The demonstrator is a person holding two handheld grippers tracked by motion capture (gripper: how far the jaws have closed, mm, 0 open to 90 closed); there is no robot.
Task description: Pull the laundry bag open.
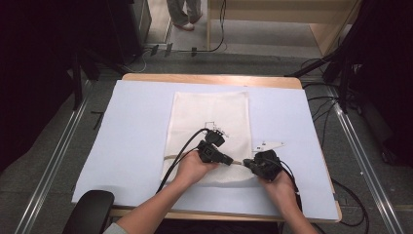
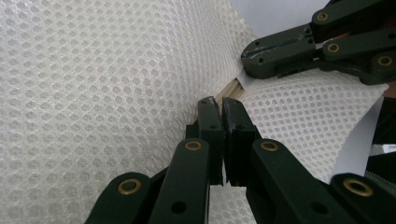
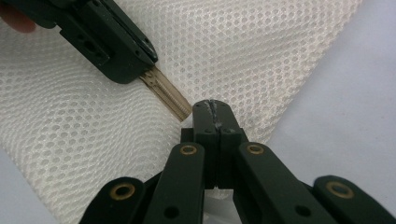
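A white mesh bag [image 1: 209, 109] lies flat on the pale blue table cover [image 1: 131, 141]. A beige zipper strip [image 3: 168, 93] runs along its near edge. My left gripper [image 1: 232, 160] is shut on that strip, its jaws pinched together in the left gripper view [image 2: 220, 103]. My right gripper [image 1: 246, 164] faces it tip to tip and is shut on the strip's end at the bag's corner [image 3: 212, 105]. Only a short length of strip [image 2: 233, 87] shows between the two. The right gripper [image 2: 247, 58] sits at upper right in the left gripper view, and the left gripper [image 3: 137, 70] at upper left in the right gripper view.
A small white flat piece [image 1: 269, 145] lies on the cover just right of the bag. The left gripper's black cable [image 1: 178, 156] loops over the bag's near left part. A small dark mark [image 1: 214, 126] shows mid-bag. A black chair armrest [image 1: 92, 210] stands by the table's near left corner.
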